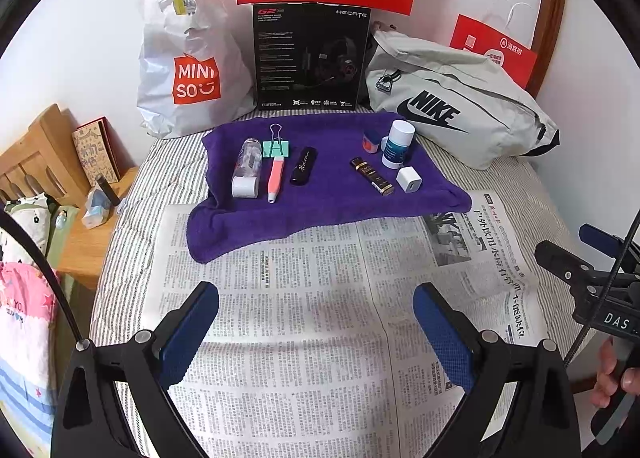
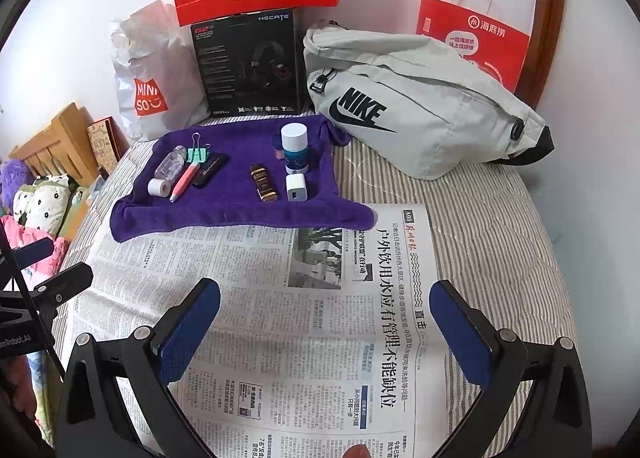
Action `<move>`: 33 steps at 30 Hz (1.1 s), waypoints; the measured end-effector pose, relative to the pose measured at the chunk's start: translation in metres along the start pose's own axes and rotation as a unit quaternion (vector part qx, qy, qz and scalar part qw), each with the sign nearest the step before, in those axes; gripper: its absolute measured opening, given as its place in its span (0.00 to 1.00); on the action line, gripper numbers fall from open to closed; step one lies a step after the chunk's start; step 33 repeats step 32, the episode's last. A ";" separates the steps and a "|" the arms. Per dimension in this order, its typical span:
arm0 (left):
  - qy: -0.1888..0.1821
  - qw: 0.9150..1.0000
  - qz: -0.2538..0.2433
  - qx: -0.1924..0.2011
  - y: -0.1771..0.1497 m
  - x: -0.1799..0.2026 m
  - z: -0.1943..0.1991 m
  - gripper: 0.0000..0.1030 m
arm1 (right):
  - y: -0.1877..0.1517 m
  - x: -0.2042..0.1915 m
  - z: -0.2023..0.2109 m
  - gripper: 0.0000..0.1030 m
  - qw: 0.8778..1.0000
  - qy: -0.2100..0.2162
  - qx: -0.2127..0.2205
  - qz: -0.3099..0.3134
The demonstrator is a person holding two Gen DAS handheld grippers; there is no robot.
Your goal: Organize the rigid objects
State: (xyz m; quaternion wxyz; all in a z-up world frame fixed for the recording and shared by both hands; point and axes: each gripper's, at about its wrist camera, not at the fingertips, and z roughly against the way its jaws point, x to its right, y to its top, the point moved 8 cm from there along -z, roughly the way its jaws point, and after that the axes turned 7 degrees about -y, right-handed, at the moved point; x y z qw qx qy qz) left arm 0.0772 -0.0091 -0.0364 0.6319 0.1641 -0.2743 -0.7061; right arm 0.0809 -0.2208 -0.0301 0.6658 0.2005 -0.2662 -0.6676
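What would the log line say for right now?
left gripper: open, empty | right gripper: open, empty | both over newspaper | small items on purple towel: untouched

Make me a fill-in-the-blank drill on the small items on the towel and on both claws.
1. The small items lie on a ___ towel.
2. The binder clip sits between the clear bottle and the ___ lighter.
3. The white charger lies just in front of the ___-capped bottle.
4. The left claw and right claw both hover open over the ___.

Missing words: purple; black; white; newspaper
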 end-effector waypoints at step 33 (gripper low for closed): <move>-0.005 1.000 -0.026 0.005 0.001 -0.004 -0.001 1.00 | 0.000 -0.001 -0.002 1.00 1.000 0.001 -0.006 0.003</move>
